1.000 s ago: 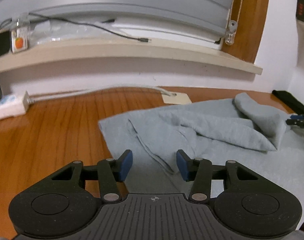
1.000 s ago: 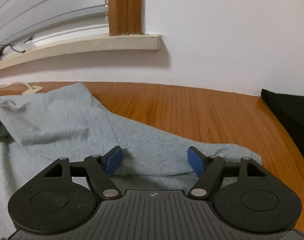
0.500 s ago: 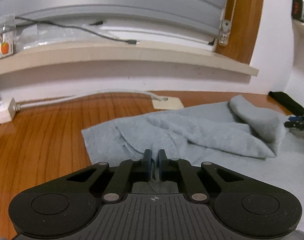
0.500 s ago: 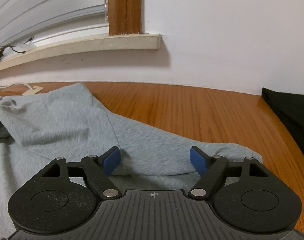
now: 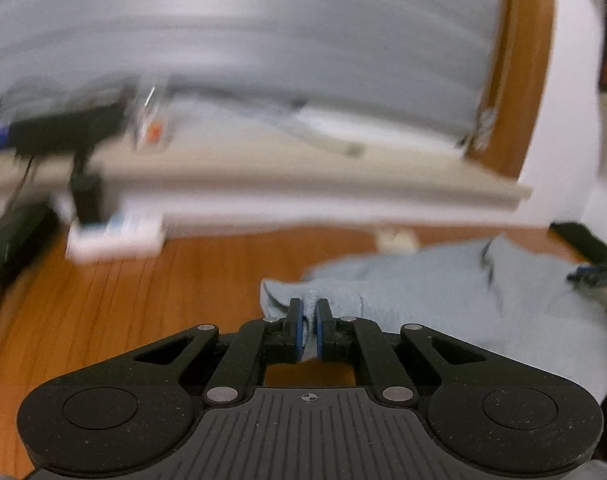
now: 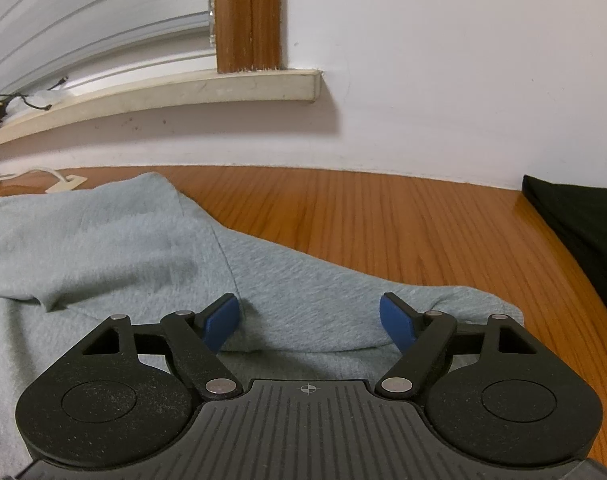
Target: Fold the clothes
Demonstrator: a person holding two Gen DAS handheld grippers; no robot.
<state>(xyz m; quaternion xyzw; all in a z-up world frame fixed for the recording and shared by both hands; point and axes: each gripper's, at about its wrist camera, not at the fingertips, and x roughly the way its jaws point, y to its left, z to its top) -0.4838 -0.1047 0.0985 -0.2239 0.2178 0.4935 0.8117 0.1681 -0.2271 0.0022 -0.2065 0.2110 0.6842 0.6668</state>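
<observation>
**Left gripper pinched a fold, right gripper waited wide**

The left gripper (image 5: 309, 322) was clamped nearly shut, a thin ridge of the grey garment (image 5: 443, 292) caught between its blue pads near the cloth's left edge. The garment itself lay rumpled across the wooden table (image 5: 143, 300), spreading off to the right. The right gripper (image 6: 309, 320) hung low over the garment's right side with its jaws spread wide, holding nothing; the cloth beneath it (image 6: 143, 240) lay in soft overlapping layers.

The risks, as judged from there: the left pinch looked thin, so a quick pull could have let the fabric slip out, or could have dragged only the top layer and left the rest bunched. With nothing pinning the right side, the whole piece might have slid over the smooth wood rather than folding.

The left view was badly smeared, yet it alone showed the pinch, a white power strip (image 5: 115, 236) at the far left and the other gripper's tip at the right edge. The right view, sharp, alone showed a dark folded item (image 6: 579, 232) at the table's right and the bare wood (image 6: 383, 220) beyond the garment.
</observation>
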